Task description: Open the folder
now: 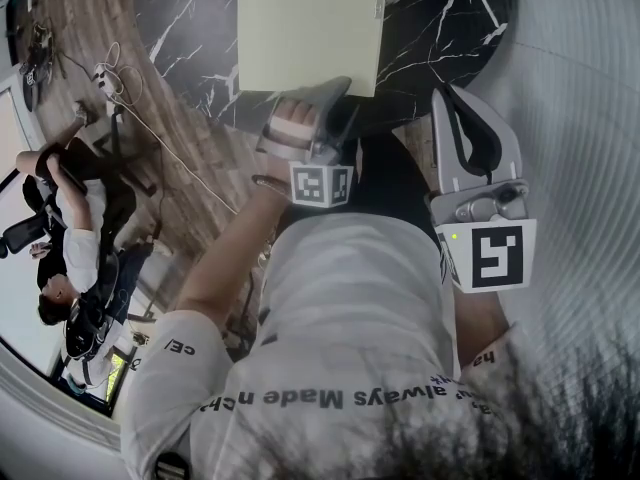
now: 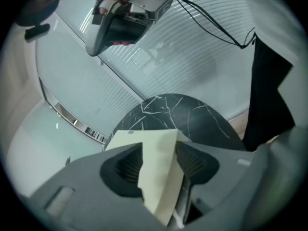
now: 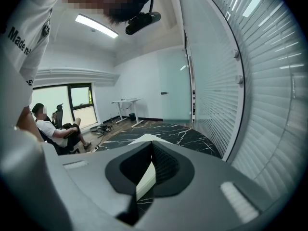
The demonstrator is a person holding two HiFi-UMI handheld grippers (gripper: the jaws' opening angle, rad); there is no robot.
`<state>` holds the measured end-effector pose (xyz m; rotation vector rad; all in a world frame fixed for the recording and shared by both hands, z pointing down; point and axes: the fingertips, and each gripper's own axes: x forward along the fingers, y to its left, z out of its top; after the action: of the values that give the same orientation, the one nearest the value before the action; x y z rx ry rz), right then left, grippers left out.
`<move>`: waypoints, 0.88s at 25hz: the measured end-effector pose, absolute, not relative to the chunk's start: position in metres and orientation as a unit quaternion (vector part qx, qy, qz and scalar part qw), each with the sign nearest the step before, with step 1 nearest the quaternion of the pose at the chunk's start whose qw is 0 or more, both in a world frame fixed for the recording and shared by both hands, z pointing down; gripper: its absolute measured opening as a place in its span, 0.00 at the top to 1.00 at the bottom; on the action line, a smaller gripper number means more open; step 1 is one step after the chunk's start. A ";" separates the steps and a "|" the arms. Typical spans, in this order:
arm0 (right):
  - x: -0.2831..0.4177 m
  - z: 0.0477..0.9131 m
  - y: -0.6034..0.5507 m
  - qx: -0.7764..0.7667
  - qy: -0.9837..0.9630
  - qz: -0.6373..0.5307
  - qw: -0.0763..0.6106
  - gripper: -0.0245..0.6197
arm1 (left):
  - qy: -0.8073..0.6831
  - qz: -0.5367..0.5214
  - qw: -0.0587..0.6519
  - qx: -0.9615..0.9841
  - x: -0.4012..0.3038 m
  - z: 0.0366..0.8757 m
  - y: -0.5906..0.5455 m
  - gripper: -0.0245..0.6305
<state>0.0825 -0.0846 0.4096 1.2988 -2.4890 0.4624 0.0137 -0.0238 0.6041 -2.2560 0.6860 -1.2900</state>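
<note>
- Black marble tabletop (image 1: 440, 28) with white veining is recorded at the upper centre of the head view. Wood-grain floor (image 1: 80, 28) is seen to its left, and a ribbed white panel (image 1: 580, 118) fills the right side.
- Pale yellow folder (image 1: 310, 28) is found lying on the tabletop at the top centre of the frame, with its lower edge turned toward the operator.
- Left gripper (image 1: 335, 98) is positioned at the folder's lower edge, just below centre. In the left gripper view its jaws are seen standing apart. A corner of the folder is set between the pads, and the sheet is not pinched by them.
- Right gripper (image 1: 450, 103) is held right of centre, apart from the folder. Its jaws are closed fully together.
- Seated person (image 1: 75, 238) is noted at the left edge, well away from the table.
</note>
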 end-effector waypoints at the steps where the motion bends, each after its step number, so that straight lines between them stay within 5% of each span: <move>1: 0.083 0.409 -0.084 0.452 -0.865 0.160 0.147 0.96 | 0.250 -0.466 0.226 -0.818 0.014 0.603 -0.023 0.63; 7: 0.086 0.407 -0.081 0.454 -0.865 0.158 0.144 0.96 | 0.253 -0.460 0.261 -0.810 0.020 0.592 -0.022 0.76; 12: 0.088 0.421 -0.077 0.449 -0.867 0.154 0.154 0.96 | 0.250 -0.470 0.271 -0.802 0.022 0.597 -0.025 0.74; 22: 0.066 0.579 -0.062 0.389 -0.845 0.300 0.211 0.96 | 0.260 -0.468 0.274 -0.799 0.023 0.597 -0.024 0.77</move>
<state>0.0656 -0.0621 0.5793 1.0814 -2.3484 0.8329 0.0225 -0.0238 0.5968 -2.1487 0.6986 -1.2583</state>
